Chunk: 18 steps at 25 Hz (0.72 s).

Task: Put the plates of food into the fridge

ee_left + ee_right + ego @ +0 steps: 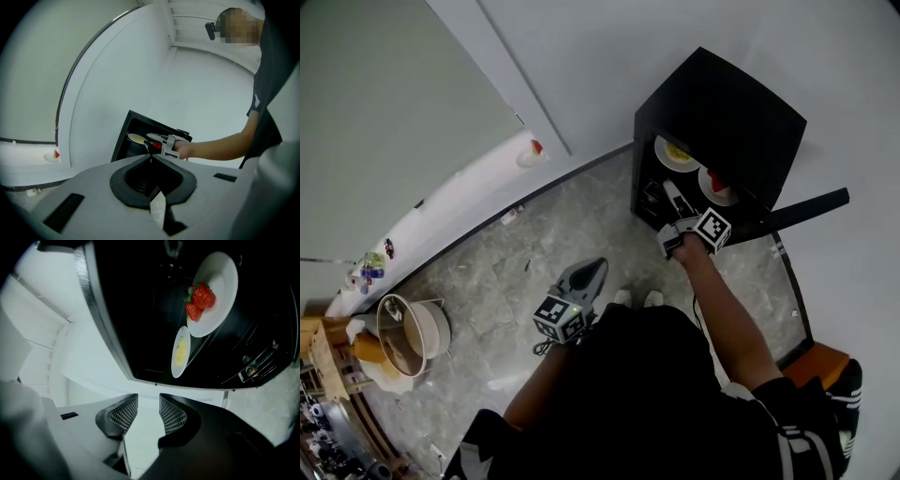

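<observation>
Grey stone floor (487, 272), left gripper (151, 159) at 6 o'clock, jaws clenched together on nothing, right gripper (144, 401) at 2 o'clock, jaws spread wide and empty, at open black fridge (722, 103), strawberry plate (220, 282) and yellow-food plate (181, 351) resting inside.

Domestic room, marbled floor (534, 253), black mini fridge (722, 103)
</observation>
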{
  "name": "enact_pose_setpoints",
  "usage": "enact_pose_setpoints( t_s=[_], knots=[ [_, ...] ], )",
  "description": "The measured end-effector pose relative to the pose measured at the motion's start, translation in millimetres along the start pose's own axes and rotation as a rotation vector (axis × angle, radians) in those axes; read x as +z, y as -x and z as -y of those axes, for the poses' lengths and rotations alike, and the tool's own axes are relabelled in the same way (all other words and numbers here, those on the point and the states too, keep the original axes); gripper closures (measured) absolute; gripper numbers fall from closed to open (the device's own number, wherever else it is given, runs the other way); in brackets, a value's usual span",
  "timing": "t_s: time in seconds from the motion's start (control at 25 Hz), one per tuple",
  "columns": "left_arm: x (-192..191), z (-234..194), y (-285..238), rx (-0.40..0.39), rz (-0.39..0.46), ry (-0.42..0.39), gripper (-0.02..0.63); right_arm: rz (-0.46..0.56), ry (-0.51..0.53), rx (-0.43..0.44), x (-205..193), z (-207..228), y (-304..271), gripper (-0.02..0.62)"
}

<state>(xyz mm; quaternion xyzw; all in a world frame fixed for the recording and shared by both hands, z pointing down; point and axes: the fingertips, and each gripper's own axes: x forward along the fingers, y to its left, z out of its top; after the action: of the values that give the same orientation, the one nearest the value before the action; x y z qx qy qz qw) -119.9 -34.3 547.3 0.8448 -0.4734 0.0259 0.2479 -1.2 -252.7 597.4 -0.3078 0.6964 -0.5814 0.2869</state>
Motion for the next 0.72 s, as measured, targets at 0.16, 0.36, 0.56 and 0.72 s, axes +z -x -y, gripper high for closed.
enact_pose_setpoints(
  t_s=[0.16,0.36,0.56,0.72],
  knots=[
    [-4.0,7.3,1.8,-0.011,0.0,-0.011,0.583,-0.033,0.045,0.021,-13.7,-14.3,18.6,0.442],
    [-7.9,20.1,3.9,-0.022,-0.002,-0.019,0.583,-0.094,0.193,0.029,-32.6,-32.1,47.0,0.442],
    [-10.9,33.6,3.0,-0.044,-0.015,-0.032,0.583,-0.153,0.359,0.005,-47.6,-40.4,73.6,0.443],
    [-15.5,38.9,1.2,-0.031,-0.036,-0.058,0.583,-0.205,0.426,0.015,-59.7,-44.6,92.8,0.443]
  ],
)
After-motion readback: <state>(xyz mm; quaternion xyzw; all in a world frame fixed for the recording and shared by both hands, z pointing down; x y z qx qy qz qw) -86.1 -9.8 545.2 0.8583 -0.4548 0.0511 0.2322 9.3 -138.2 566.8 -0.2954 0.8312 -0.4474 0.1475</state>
